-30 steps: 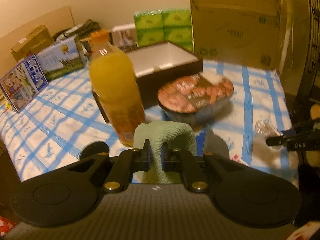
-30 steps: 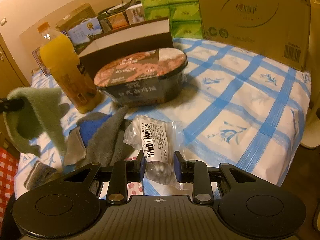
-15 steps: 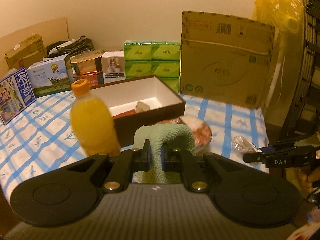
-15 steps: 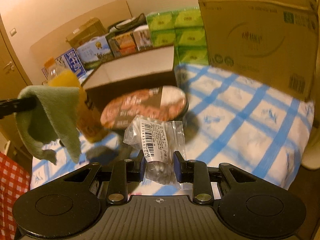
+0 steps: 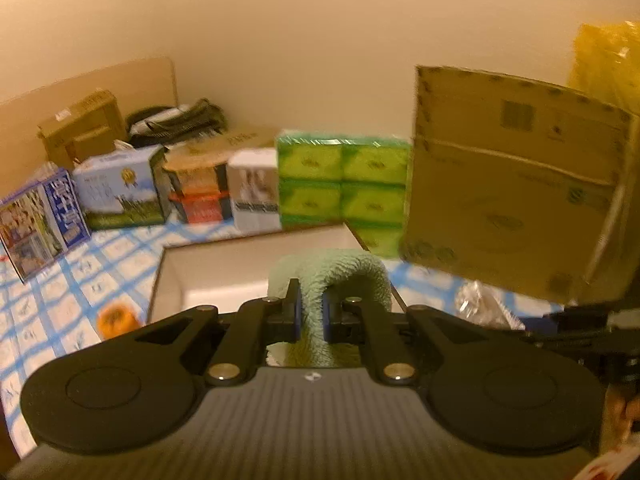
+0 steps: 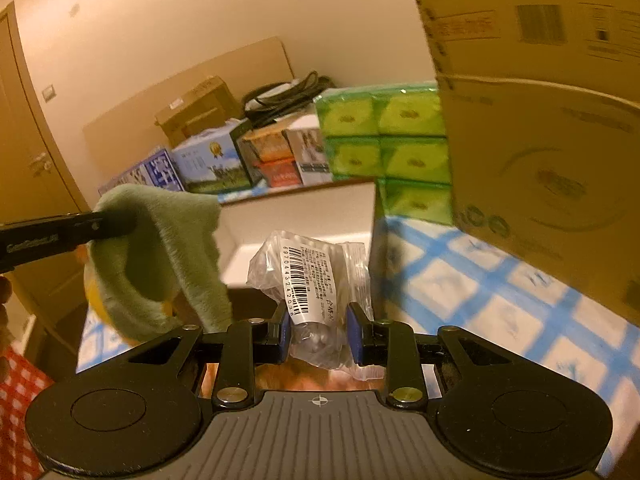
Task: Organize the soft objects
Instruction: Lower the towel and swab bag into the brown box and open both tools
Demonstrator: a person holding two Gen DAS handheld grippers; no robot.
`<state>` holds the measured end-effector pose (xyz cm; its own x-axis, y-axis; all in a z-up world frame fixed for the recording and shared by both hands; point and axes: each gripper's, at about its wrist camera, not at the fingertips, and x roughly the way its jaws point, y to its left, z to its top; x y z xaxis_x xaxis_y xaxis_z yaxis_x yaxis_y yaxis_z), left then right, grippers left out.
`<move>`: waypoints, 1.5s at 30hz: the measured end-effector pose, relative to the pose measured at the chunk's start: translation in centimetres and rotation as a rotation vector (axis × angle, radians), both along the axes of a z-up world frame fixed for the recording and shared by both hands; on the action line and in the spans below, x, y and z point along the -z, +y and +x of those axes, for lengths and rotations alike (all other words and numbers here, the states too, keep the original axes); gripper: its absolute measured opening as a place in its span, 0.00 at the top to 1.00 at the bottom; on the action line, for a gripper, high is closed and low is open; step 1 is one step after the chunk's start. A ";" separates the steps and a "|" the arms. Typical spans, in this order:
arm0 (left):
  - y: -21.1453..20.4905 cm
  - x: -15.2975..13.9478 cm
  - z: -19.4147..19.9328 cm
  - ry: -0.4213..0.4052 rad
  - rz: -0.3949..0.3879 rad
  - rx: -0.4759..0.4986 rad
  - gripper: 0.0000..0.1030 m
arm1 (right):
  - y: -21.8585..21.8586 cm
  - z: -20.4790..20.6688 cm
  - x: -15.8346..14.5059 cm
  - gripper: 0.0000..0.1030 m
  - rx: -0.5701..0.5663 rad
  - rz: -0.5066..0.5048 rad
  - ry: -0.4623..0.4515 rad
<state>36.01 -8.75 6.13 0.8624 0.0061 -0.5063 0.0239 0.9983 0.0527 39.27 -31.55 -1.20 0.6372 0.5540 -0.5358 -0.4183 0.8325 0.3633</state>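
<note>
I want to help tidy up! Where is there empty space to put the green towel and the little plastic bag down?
The open box shows a bare pale floor. The checked cloth is also bare between that box and the big cardboard carton. Along the wall it is crowded: green tissue packs and printed boxes stand side by side.

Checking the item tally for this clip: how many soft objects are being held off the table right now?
2: a green towel in the left gripper, and a clear plastic packet in the right gripper. Others may lie below view.
</note>
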 end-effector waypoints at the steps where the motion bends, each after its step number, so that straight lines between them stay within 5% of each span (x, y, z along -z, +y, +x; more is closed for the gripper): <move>1: -0.1 -0.1 0.8 -0.007 0.008 -0.009 0.91 | 0.3 1.0 0.0 0.72 -0.002 0.006 0.001; 17: 1.1 3.8 15.9 0.101 0.085 -0.342 0.89 | 6.4 15.1 4.7 0.72 -0.052 0.039 0.070; 20: 1.3 5.3 17.8 0.146 0.086 -0.360 0.81 | 7.1 16.4 6.0 0.72 -0.043 0.017 0.083; 22: 1.2 6.4 18.9 0.175 0.095 -0.378 0.67 | 7.3 17.4 6.8 0.72 -0.024 0.015 0.098; 26: 1.3 7.7 19.8 0.189 0.100 -0.380 0.64 | 7.3 18.6 7.7 0.69 -0.007 0.032 0.125; 31: 1.8 8.6 19.9 0.218 0.080 -0.388 0.61 | 7.1 19.1 7.9 0.42 0.029 0.044 0.103; 45: 0.5 7.5 16.8 0.237 0.033 -0.286 0.61 | 2.3 14.3 4.7 0.42 0.077 0.111 0.073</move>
